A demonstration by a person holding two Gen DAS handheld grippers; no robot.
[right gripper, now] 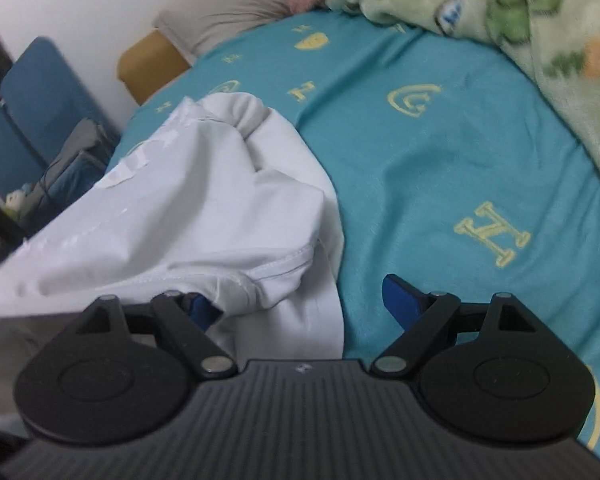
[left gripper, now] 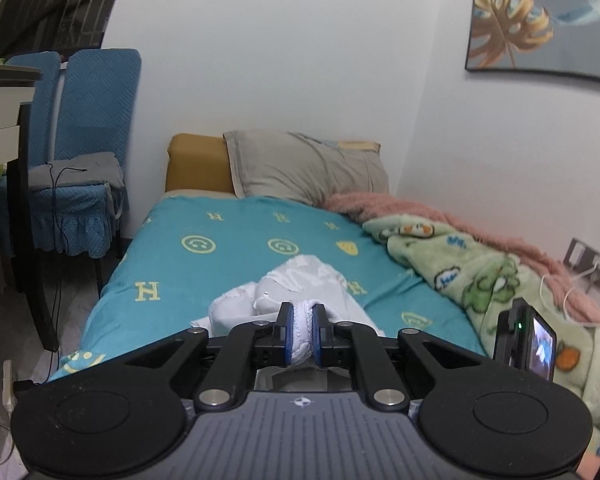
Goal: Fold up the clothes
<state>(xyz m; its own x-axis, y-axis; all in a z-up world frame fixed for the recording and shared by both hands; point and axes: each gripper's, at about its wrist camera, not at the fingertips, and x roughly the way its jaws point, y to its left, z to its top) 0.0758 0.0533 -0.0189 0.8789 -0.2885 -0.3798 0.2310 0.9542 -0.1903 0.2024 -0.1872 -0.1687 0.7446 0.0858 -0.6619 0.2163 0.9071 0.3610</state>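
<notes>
— Where's the white garment (right gripper: 204, 208) from your right gripper (right gripper: 300, 304)?

— At ten o'clock, bunched on the bed (right gripper: 440, 168); jaws spread. Your left gripper (left gripper: 300, 316) pinches its hem.

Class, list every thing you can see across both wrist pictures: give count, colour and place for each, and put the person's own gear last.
white garment: one, white, bunched on the bedsheet.
bedsheet: one, teal with yellow prints, covering the bed.
pillow: one, grey-beige, at the head of the bed.
green blanket: one, pale green with cartoon prints, along the wall side.
pink blanket: one, pink, behind the green blanket.
chairs: two, blue covers, beside the bed.
picture: one, gold leaf on grey, on the wall.
left gripper: black, blue pads, shut on the white garment.
right gripper: black, blue pads, open, at the garment's edge.
</notes>
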